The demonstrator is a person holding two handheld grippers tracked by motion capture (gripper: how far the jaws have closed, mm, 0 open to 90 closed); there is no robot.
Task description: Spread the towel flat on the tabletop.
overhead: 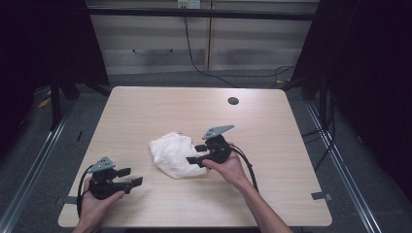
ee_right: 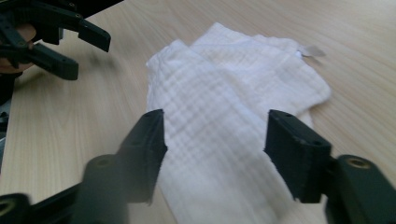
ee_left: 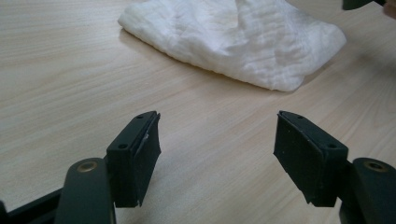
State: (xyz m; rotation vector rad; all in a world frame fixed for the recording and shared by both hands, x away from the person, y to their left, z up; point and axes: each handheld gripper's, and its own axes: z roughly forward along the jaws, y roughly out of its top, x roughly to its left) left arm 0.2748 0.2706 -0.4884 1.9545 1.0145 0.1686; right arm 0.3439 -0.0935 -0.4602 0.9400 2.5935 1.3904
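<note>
While the left tongs (overhead: 130,176) sat near the desk's (overhead: 145,107) near-left corner, around 7 o'clock, the jaws stood wide apart with nothing between them, only bare wood showing in the left gripper view. They pointed toward 3 o'clock, at the white cloth (overhead: 173,153), but stayed well apart from it. Probably parked there, waiting to take a corner once the other side was sorted.

The cloth lay crumpled just left of desk centre, loosely folded over itself in layers, one end toward 11 o'clock, the other toward 5 o'clock. In the left gripper view the cloth (ee_left: 243,39) filled the far side, flat on the wood, nothing pinning it. A small tag stuck out at one far corner in the right gripper view; too small to read.

The right tongs (overhead: 196,154) were at the cloth's right edge, aimed toward 9 o'clock, low over the fabric. Jaws wide open there too, straddling a folded strip of cloth (ee_right: 215,140) in the right gripper view, but pads not pressing on it, so no grip yet. Placement looked like a setup to pinch the near edge. Whether the lower jaw touched the fabric, could not tell. The left tongs (ee_right: 70,42) appeared at that view's upper left, also spread.

A dark grommet hole (overhead: 233,101) sat at the desk's far side, about 1 o'clock, unrelated.
</note>
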